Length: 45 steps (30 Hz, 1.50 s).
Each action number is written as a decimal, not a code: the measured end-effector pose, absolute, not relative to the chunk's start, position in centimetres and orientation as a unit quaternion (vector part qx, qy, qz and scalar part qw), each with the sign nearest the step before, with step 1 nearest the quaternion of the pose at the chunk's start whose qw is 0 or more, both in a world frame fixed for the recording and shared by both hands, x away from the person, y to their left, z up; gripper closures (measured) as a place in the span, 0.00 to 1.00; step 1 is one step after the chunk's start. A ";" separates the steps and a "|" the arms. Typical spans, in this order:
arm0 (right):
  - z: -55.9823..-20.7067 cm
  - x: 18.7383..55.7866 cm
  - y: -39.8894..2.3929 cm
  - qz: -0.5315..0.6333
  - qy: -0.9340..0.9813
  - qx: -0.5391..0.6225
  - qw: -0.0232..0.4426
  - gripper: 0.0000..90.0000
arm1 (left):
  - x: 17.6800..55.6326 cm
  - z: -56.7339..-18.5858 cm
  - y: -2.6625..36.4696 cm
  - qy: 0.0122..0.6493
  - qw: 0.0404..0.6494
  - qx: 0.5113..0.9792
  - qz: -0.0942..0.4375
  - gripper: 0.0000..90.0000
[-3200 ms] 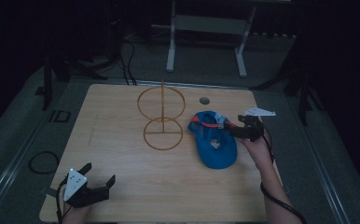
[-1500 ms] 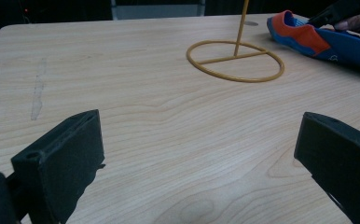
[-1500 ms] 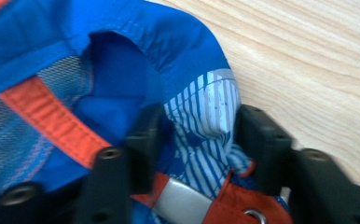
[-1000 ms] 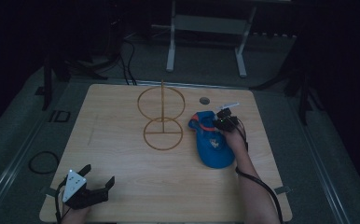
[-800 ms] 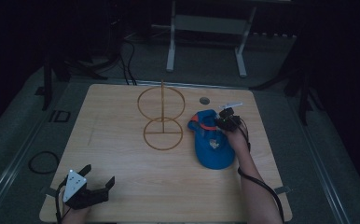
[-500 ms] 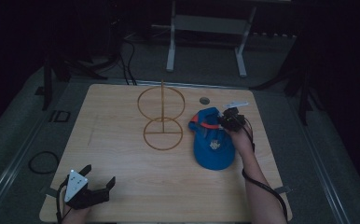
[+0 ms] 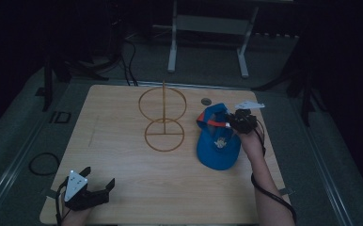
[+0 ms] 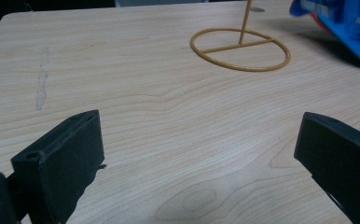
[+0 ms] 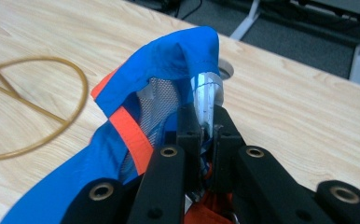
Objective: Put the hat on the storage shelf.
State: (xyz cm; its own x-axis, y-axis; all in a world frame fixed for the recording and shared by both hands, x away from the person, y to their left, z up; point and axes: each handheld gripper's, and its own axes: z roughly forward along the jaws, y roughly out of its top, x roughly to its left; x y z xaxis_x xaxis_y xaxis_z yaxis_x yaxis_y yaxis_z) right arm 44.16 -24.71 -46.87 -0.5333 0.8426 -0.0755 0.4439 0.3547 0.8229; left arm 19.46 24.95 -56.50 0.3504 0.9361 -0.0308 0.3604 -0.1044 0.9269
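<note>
Counter [image 7: 123, 188] of pale wood, broad and mostly bare, carrying a wire stand and a cap. Wire stand [image 7: 163, 117] near the middle toward the far side: flat ring base on the wood, upright post, a second ring held up on it, nothing hung there yet. Blue cap [image 7: 217, 141] with orange trim just right of that base, brim end resting on the wood, back edge raised off it. Right tool [image 7: 236, 123] clamped tight on that raised back edge; in the right gripper view [image 9: 205, 125] jaws pressed together on a fold of blue cloth with mesh lining and an orange band showing beside them. Left tool [image 7: 97, 190] parked at the near left corner, well apart from cap and stand, jaws spread wide over bare wood in the left gripper view [image 8: 201, 154], holding nothing. Judged from this: grasp made and lift only just begun; still left, by the look of it, carrying the cap across to the stand, setting it on the post or upper ring, and letting go.
</note>
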 end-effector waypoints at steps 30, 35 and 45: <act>-38.3 37.2 -25.7 0.455 0.756 0.344 0.321 0.95 | 20.6 -51.6 21.4 0.455 0.491 0.702 0.241 0.02; -37.8 35.9 -25.7 0.471 0.752 0.335 0.317 0.95 | 21.7 -49.3 20.3 0.429 0.497 0.713 0.247 0.02; -38.0 33.1 -25.2 0.494 0.754 0.312 0.301 0.95 | 24.0 -44.6 17.9 0.391 0.510 0.724 0.252 0.02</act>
